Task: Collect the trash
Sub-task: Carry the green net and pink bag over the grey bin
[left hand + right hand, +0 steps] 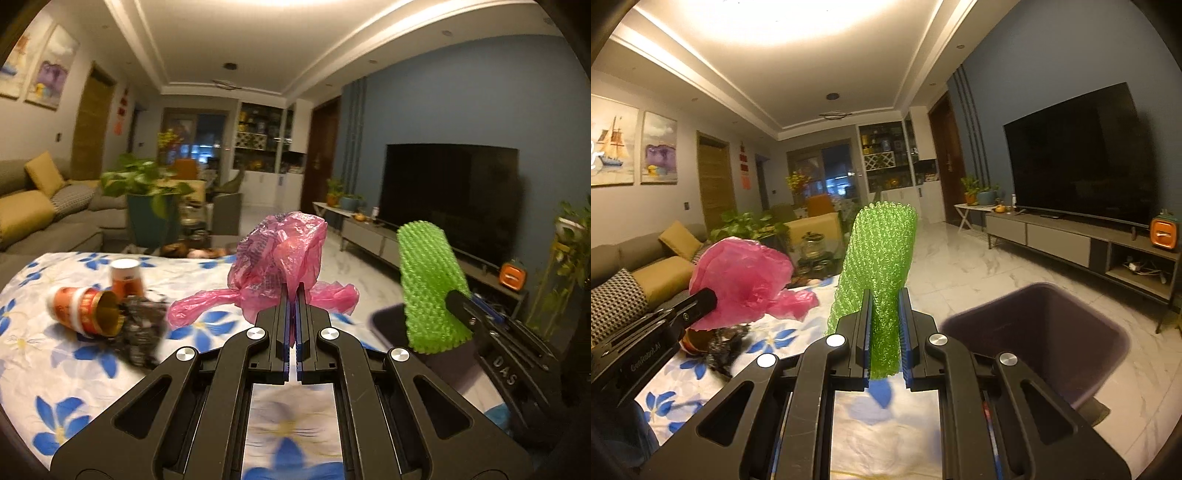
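I see thin crinkled pink plastic bag [280, 254], knobbly green foam netting [877, 266], matt printed cloth tablecloth [55, 380], and glossy marble floor [964, 266].

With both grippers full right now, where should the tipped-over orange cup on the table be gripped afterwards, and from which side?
The tipped cup lies on its side, its open mouth against the black wrapper. Probably come from above and close the fingers across its round body near the middle, away from the wrapper and the upright cup behind.
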{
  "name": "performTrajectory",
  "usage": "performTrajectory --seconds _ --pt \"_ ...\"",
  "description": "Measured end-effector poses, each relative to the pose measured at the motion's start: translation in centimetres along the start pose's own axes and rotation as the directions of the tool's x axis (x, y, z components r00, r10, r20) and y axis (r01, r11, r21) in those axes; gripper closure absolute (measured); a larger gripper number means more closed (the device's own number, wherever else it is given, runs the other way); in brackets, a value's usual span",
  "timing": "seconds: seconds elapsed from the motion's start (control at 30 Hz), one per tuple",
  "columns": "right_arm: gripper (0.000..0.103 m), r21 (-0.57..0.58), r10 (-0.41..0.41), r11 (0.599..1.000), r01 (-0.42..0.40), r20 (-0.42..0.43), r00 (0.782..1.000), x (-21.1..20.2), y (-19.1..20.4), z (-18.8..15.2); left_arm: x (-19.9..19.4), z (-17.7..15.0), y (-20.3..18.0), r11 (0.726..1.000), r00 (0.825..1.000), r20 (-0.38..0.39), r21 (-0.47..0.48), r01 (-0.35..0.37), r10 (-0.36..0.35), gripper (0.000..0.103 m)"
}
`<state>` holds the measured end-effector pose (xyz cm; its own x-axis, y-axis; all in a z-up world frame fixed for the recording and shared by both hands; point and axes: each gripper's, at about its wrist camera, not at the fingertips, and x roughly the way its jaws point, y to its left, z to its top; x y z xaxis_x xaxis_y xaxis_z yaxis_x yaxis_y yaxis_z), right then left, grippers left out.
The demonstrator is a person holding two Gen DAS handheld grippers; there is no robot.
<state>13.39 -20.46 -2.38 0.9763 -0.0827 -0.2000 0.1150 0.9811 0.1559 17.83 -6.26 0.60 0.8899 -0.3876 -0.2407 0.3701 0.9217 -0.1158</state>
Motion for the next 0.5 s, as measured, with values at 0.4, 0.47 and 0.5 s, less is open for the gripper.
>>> performTrajectory --seconds 0.4,0.47,0.5 --pt "0.089 0.037 -0.14 0.99 0.138 0.03 0.99 -1.8 -5.9 0.4 2.8 -0.5 -7.3 0.982 0.983 -0.019 0.048 0.181 -0.18 0.102" --pt "0.089 0.043 -0.165 0.986 0.164 0.038 0.986 -2.1 -6.9 0.5 3.5 -0.6 -8.1 0.978 0.979 -0.023 0.052 0.203 -0.202 0.102" --pt "0.089 0.048 -0.177 0.983 0.175 0.04 0.983 -2.2 -7.3 0.6 3.8 -0.7 -8.5 0.976 0.977 -0.027 0.049 0.213 -0.212 0.102"
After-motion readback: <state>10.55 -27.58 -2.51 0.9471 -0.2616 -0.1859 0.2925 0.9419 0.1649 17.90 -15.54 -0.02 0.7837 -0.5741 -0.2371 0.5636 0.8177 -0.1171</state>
